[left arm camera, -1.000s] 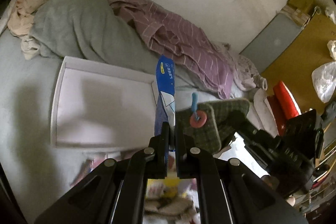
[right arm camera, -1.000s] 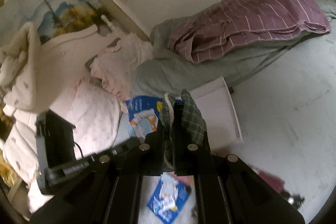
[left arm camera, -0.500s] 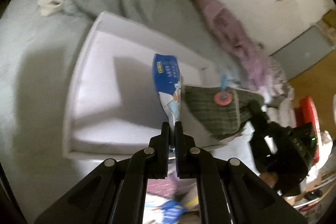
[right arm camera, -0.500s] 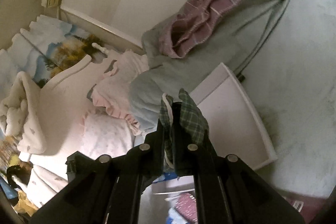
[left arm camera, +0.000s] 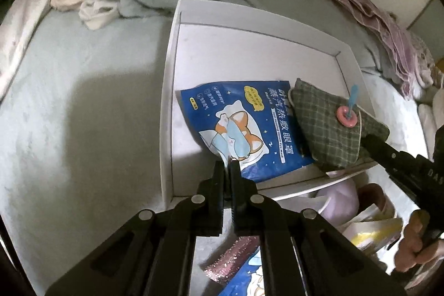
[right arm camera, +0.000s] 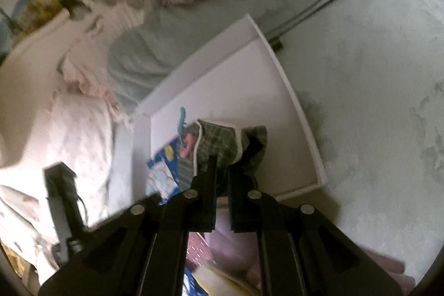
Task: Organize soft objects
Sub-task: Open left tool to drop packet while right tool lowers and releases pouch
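Fingers of the left gripper (left arm camera: 228, 167) were pinched on the near edge of the blue eye-mask packet (left arm camera: 244, 126), which had come down from upright in the air a second before to lie flat inside the white tray (left arm camera: 166, 101). Jaws of the right gripper (right arm camera: 222, 171) were opening, the green plaid pouch (left arm camera: 330, 126) between them; it had likewise been lowered and rested in the tray, overlapping the packet's right side. Judgement: both items were delivered, release under way on the right, pending on the left. Loose items (left arm camera: 236, 257) remained outside.
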The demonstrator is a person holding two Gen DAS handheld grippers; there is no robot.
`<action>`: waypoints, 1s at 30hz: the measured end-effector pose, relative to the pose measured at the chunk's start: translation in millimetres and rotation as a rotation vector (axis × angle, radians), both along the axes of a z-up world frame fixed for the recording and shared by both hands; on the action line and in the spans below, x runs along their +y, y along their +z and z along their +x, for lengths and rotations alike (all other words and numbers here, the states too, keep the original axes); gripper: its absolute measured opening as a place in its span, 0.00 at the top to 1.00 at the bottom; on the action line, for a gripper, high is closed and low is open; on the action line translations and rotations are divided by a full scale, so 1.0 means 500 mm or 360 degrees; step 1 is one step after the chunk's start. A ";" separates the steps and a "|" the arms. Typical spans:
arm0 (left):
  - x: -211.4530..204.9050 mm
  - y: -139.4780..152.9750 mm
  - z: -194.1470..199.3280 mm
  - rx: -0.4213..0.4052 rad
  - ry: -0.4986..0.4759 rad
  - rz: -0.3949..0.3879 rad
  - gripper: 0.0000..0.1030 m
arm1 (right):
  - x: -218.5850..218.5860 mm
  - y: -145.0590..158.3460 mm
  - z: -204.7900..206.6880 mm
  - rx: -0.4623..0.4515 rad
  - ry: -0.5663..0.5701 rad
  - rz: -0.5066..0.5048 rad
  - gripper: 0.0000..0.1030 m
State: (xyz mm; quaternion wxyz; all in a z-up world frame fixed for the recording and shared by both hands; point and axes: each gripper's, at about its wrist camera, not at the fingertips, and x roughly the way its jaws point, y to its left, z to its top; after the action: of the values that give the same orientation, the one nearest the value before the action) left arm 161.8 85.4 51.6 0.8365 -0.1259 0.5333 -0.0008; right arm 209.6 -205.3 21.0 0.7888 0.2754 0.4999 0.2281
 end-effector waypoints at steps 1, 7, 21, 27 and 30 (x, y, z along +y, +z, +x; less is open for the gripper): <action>0.001 0.002 0.001 -0.0026 0.0009 0.0001 0.94 | -0.002 0.001 0.000 0.0016 -0.0005 -0.0019 0.89; 0.013 0.028 -0.003 -0.0164 0.0037 -0.0173 0.54 | -0.015 0.027 -0.005 0.0012 -0.0058 -0.0230 0.85; -0.003 0.021 0.016 -0.0255 0.0081 -0.0270 0.67 | -0.006 0.120 -0.038 -0.0424 0.0003 -0.0114 0.50; -0.010 -0.023 0.031 -0.0108 0.0123 -0.0171 0.68 | 0.034 0.024 0.016 -0.0174 0.0009 -0.0206 0.63; -0.012 -0.020 0.030 -0.0094 0.0132 -0.0113 0.68 | 0.023 0.016 0.021 -0.0140 0.0014 -0.0100 0.64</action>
State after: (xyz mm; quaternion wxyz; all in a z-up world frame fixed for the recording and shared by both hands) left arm 177.0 79.5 41.4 0.8462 -0.1773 0.5024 0.0113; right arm 220.1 -193.6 29.2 0.8174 0.2380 0.4727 0.2275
